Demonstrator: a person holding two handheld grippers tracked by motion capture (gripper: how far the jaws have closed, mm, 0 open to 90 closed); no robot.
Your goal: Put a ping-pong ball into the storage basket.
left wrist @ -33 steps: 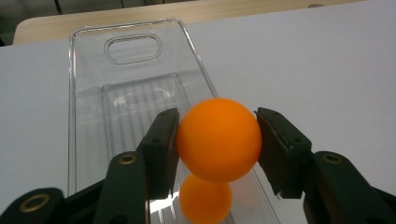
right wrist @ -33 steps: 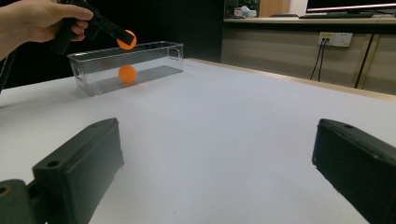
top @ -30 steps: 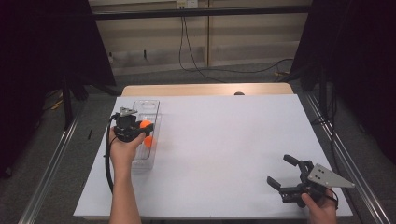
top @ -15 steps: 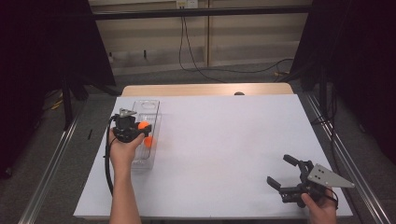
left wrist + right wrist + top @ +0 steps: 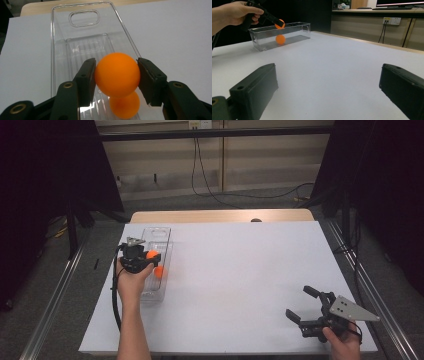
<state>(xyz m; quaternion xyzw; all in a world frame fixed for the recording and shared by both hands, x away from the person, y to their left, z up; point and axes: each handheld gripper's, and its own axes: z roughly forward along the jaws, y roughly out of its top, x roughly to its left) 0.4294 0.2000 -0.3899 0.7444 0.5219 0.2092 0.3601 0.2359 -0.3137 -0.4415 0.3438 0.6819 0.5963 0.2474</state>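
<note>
Your left gripper [image 5: 116, 75] hangs above the clear plastic bin [image 5: 159, 234] at the left side of the white table [image 5: 240, 270], its 2 black jaws clamped on an orange ball [image 5: 117, 74], 1 pad pressed to each side of it. In the left gripper view the held ball sits above the bin's open top, clear of the floor, with the bin's cut-out handle at the far end. A second orange ball [image 5: 124, 106] lies on the bin's floor just below and nearer you. From the right gripper view, the held ball shows level with the bin's rim and the other one rests low inside. Your right gripper [image 5: 304, 306] waits at the near right corner of the table, well apart from the bin, its jaws spread wide with nothing between them. Judged from this, 1 ball is in the bin and this one is over it but not let go; what is left appears to be opening the jaws to drop it in
</note>
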